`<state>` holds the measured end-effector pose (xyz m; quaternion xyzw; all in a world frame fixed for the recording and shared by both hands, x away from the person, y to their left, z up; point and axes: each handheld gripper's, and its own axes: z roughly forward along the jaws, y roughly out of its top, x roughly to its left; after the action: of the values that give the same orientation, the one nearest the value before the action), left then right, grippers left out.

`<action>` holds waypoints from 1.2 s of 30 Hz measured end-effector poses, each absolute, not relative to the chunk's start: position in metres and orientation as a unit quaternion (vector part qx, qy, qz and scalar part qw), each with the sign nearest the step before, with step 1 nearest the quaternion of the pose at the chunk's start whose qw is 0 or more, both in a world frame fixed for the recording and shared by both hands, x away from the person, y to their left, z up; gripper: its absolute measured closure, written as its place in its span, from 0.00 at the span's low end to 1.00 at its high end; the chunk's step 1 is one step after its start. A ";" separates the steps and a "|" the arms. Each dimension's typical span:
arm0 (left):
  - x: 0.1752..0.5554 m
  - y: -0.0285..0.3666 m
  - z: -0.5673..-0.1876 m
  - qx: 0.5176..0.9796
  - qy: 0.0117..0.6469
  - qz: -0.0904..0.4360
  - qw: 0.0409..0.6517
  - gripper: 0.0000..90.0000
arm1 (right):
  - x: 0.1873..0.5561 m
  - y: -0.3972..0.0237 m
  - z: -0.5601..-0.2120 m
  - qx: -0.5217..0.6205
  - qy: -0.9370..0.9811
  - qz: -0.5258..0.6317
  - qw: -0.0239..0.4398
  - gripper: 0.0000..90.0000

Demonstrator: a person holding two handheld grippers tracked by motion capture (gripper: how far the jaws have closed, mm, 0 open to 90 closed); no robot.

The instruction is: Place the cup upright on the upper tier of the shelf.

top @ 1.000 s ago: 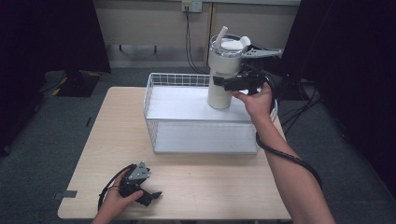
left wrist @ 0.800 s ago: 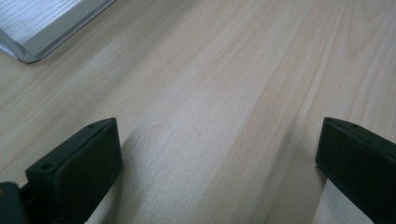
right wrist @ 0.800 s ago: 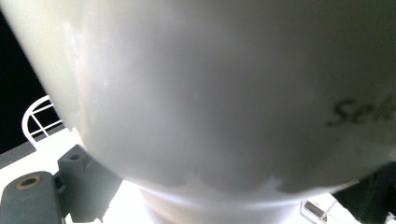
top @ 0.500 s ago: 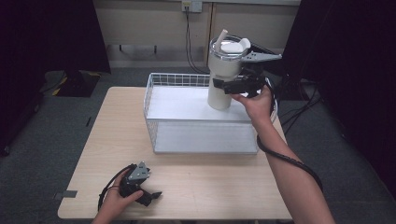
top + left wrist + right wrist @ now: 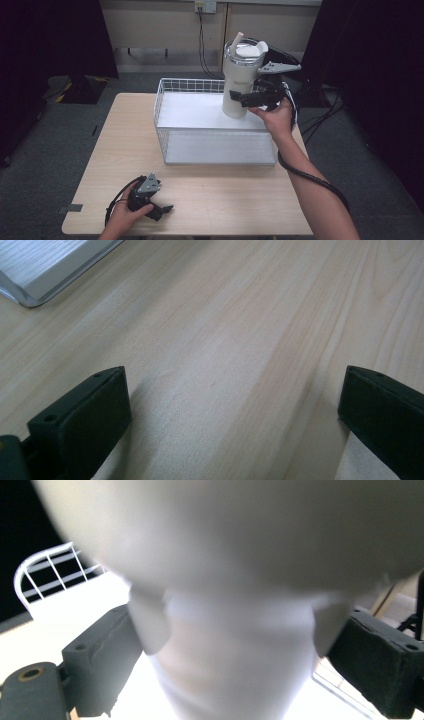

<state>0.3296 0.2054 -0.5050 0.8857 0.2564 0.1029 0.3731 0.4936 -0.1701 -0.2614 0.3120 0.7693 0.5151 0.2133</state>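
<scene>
Tumbler (image 5: 235, 580) blurred, top cut off

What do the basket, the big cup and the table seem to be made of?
Basket: white coated metal wire, seen in its thin grid rim. Cup: matte cream body, plastic or coated steel, unclear; clear lid looks plastic. Table: pale wood or laminate, showing grain lines.

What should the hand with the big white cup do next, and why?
Probably lift the white tumbler a bit higher and clear of the wire basket: the right gripper is clamped on its narrow lower part, and its base looks held over the basket's back corner.

black tools (image 5: 159, 210), grey plate (image 5: 279, 66), trailing cables (image 5: 305, 176)
</scene>
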 end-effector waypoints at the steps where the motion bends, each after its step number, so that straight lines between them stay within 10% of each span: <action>1: 0.330 0.205 -0.505 0.885 0.257 0.102 0.373 0.00 | 0.492 -0.171 -0.263 0.314 0.769 0.513 0.214 0.11; 36: 0.330 0.205 -0.505 0.885 0.258 0.103 0.374 0.00 | 0.430 -0.179 -0.282 0.246 0.784 0.542 0.176 0.13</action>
<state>0.3296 0.2052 -0.5053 0.8851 0.2576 0.1026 0.3737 0.4300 -0.1785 -0.2819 0.2456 0.7843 0.5418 0.1762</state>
